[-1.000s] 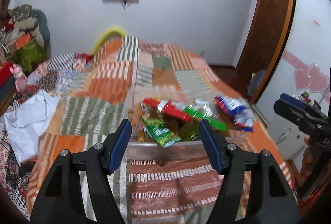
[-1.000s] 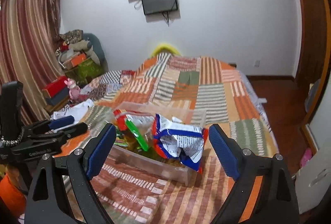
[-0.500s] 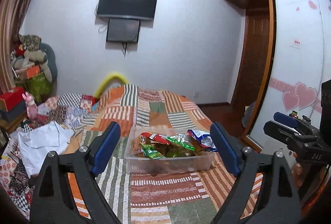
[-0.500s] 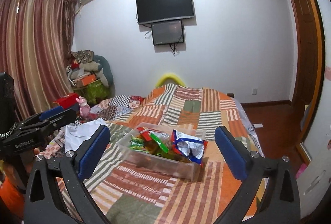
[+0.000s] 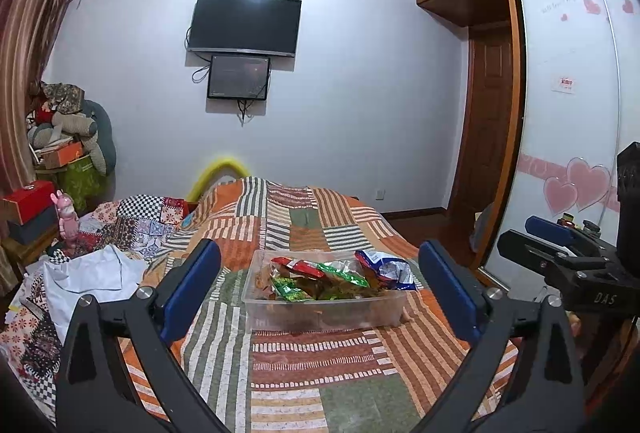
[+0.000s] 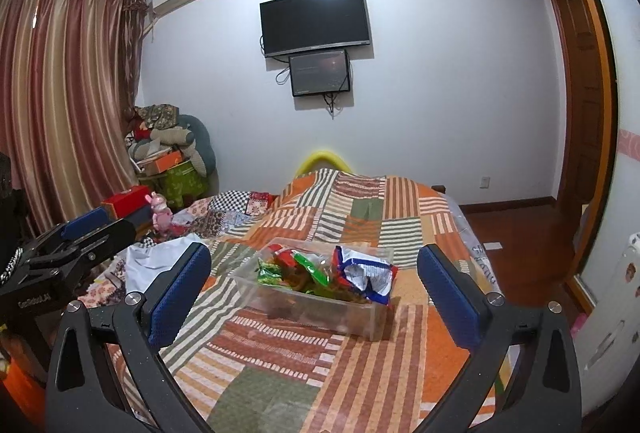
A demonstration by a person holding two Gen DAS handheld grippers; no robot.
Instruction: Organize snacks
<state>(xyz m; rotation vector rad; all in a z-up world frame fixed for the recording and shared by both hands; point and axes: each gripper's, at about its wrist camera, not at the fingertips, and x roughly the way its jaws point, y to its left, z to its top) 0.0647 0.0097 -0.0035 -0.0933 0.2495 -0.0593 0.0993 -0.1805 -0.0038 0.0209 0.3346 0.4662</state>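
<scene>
A clear plastic bin (image 5: 320, 313) sits on the patchwork bed, holding several snack packets: a blue and white bag (image 5: 384, 267) at its right end, a red packet (image 5: 298, 265) and green packets (image 5: 292, 291). My left gripper (image 5: 318, 249) hovers well short of the bin, its jaws opening, nothing between them. In the right wrist view the bin (image 6: 320, 307) and the blue and white bag (image 6: 366, 273) lie ahead. My right gripper (image 6: 313, 251) also stays back from the bin, its jaws opening and empty.
The striped patchwork quilt (image 5: 304, 365) covers the bed. A white cloth (image 5: 92, 273), a pink toy (image 5: 68, 217) and stacked boxes (image 5: 28, 197) crowd the left side. A wardrobe (image 5: 568, 113) stands on the right, with bare wood floor (image 6: 516, 229) beside the bed.
Both grippers have drawn back from the bin and risen, so it looks smaller and farther off. Both pairs of jaws have spread wider.
</scene>
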